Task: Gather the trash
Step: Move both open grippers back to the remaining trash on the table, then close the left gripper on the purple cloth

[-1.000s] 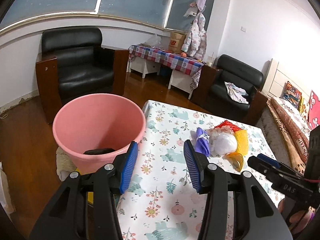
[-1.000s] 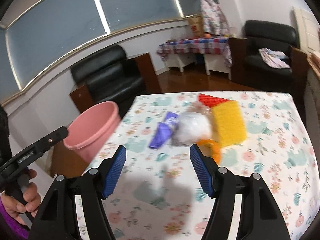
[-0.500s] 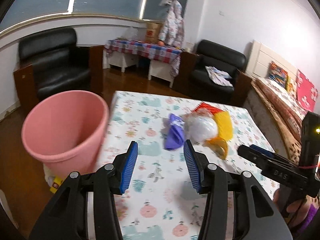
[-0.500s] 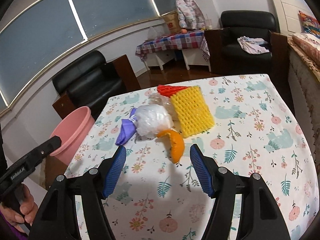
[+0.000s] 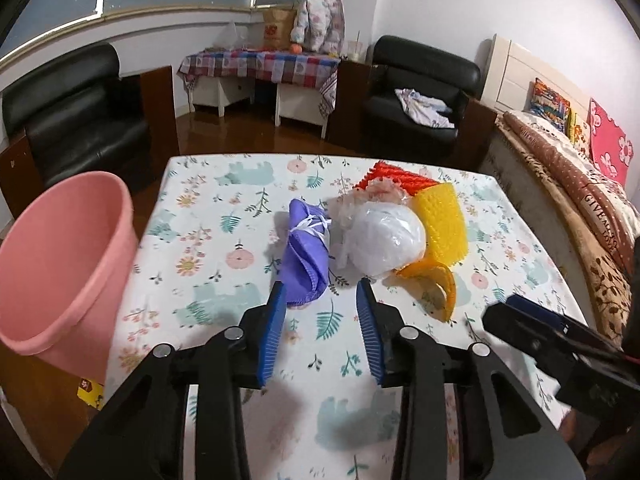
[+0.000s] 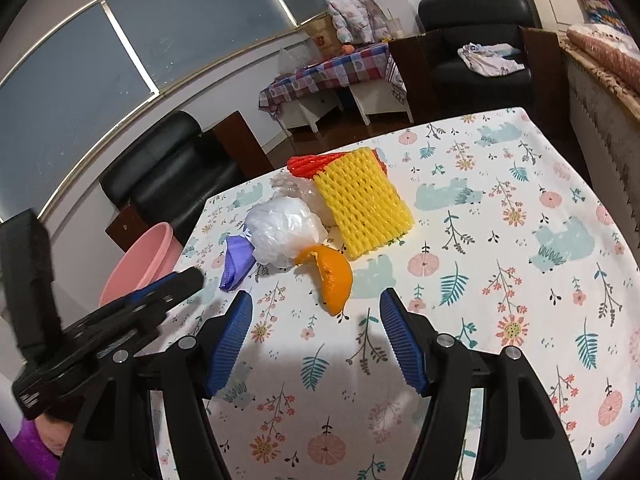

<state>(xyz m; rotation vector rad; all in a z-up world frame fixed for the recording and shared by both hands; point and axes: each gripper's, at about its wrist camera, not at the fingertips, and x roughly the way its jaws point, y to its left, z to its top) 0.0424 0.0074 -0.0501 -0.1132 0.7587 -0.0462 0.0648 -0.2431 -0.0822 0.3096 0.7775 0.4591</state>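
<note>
Floral tablecloth (image 5: 224, 216) — purple pouch (image 5: 306, 256) lengthwise just ahead of the parted, empty left gripper (image 5: 320, 294); orange peel (image 6: 330, 276) ahead of the parted, empty right gripper (image 6: 316, 306).

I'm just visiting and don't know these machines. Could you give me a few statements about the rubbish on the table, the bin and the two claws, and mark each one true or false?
1. Both claws are open and hold nothing. True: the left claw and the right claw each show a bare gap.
2. The pink bin stands on the table. False: it stands off the table's left edge, beside the table.
3. The purple cloth lies just ahead of the left claw. True.
4. The orange peel is already in the bin. False: it lies on the table, ahead of the right claw.
5. The yellow foam net lies beside the white plastic bag. True.
</note>
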